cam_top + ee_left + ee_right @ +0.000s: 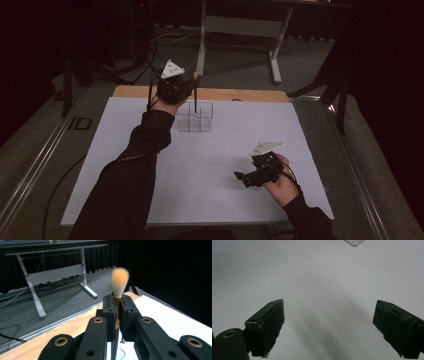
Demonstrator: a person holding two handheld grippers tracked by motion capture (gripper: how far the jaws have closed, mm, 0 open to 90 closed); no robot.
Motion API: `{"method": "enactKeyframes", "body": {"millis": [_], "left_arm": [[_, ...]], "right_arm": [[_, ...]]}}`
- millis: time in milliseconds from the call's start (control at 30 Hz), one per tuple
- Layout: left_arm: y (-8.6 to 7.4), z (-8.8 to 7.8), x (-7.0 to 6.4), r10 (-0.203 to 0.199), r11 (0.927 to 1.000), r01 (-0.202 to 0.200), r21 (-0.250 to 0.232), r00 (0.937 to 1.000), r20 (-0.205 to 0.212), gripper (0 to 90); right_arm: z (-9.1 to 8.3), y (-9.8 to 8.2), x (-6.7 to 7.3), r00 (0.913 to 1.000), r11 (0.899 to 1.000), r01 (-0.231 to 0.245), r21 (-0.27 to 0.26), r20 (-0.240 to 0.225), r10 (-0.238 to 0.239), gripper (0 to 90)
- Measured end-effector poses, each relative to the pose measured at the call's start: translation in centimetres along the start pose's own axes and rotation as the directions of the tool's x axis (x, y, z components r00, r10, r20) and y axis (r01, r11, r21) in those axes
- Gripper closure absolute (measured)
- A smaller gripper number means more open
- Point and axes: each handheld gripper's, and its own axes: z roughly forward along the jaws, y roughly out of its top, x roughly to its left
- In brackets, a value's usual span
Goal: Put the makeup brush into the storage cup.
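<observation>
The left gripper (117, 312) is clamped on a makeup brush (119, 283) just below its tan bristles, holding it upright with the dark handle pointing down into a clear acrylic organizer (194, 117) at the far side of the table (300, 150). In the high view the handle seems to stand in or just above one of the rear compartments; which one I cannot tell. The right gripper (329, 327) hovers near the white sheet, jaws wide apart and empty. By my judgement the brush is nearly placed: lowering and release remain.
</observation>
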Motion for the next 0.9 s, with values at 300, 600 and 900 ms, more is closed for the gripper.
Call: {"method": "enactKeyframes", "body": {"millis": [300,600,900], "left_arm": [[-0.1,1.8,0.8,-0.010,0.9999,0.009,-0.006,0.9985,-0.055,84.1],[-1.1,3.1,1.5,-0.012,0.9996,0.013,0.024,0.9976,-0.068,84.1],[-2.2,4.2,1.7,-0.029,0.9984,0.032,0.047,0.9970,-0.071,84.1]], "right_arm": [[-0.4,-0.2,-0.6,1.0000,1.000,-0.007,-0.006,0.007,0.007,10.0],[-0.5,-0.2,-0.7,0.9999,1.000,-0.008,-0.008,0.006,0.008,10.1],[-0.5,-0.3,-0.6,1.0000,1.000,-0.007,-0.006,0.005,0.007,10.1]]}}
